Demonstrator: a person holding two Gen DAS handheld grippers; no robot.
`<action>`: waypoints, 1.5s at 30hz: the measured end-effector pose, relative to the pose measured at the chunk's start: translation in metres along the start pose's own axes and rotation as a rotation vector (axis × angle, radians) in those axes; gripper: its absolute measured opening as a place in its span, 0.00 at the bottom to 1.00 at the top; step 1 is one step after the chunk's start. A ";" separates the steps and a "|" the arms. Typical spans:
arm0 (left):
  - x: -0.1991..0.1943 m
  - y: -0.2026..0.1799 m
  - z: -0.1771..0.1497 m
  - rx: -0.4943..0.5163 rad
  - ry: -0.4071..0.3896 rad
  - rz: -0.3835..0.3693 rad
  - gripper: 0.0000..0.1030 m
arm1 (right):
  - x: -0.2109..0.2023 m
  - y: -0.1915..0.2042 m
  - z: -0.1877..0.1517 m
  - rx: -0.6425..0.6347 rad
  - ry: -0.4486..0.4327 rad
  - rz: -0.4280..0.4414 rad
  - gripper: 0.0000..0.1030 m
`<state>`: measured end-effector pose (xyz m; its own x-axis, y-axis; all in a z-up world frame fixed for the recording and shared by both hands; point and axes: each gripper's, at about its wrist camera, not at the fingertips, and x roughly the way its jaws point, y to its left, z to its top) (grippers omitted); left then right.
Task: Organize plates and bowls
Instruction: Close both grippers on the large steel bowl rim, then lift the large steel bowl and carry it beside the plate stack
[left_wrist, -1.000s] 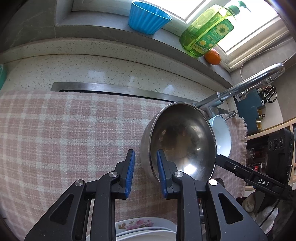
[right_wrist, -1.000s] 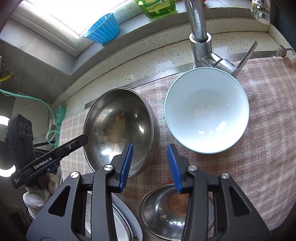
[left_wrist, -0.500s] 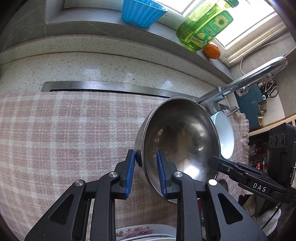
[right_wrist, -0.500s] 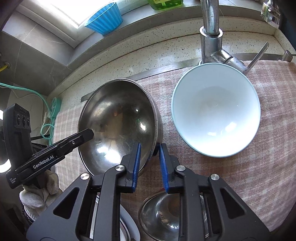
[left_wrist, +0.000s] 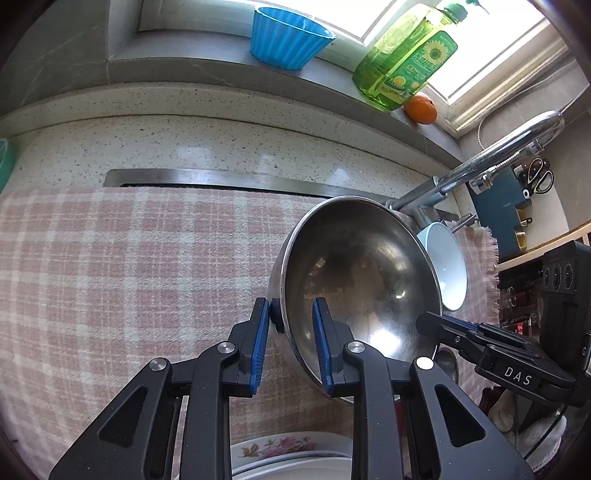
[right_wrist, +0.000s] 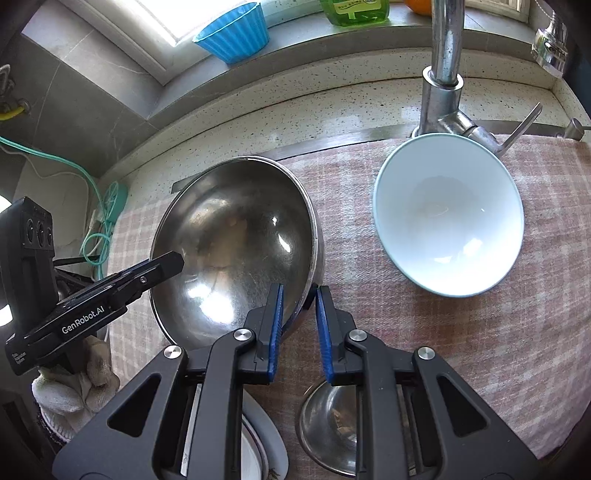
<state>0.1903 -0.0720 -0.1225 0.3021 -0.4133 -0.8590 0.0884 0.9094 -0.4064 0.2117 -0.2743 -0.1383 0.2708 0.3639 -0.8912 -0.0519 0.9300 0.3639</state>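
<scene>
A large steel bowl is held tilted above the pink checked cloth. My left gripper is shut on its left rim. My right gripper is shut on its right rim. A white bowl sits on the cloth to the right, by the tap. A small steel bowl lies below my right gripper. Stacked plates, one flowered, lie near the front edge and also show in the right wrist view.
A chrome tap stands behind the white bowl. On the window sill stand a blue fluted cup, a green soap bottle and an orange. A teal cable hangs at the left.
Both grippers closed onto the big steel bowl's rim, the right one from open. The bowl has tipped up and lifted a little off the cloth.
</scene>
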 end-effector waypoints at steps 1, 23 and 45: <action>-0.003 0.002 -0.002 -0.002 -0.003 0.001 0.21 | -0.001 0.004 -0.001 -0.007 0.000 0.002 0.18; -0.098 0.077 -0.053 -0.127 -0.139 0.044 0.21 | -0.006 0.121 -0.050 -0.212 0.016 0.102 0.18; -0.154 0.166 -0.138 -0.306 -0.195 0.110 0.21 | 0.042 0.217 -0.131 -0.395 0.179 0.168 0.20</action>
<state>0.0274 0.1367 -0.1004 0.4719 -0.2708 -0.8390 -0.2328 0.8796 -0.4149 0.0856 -0.0503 -0.1320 0.0587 0.4821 -0.8741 -0.4524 0.7934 0.4072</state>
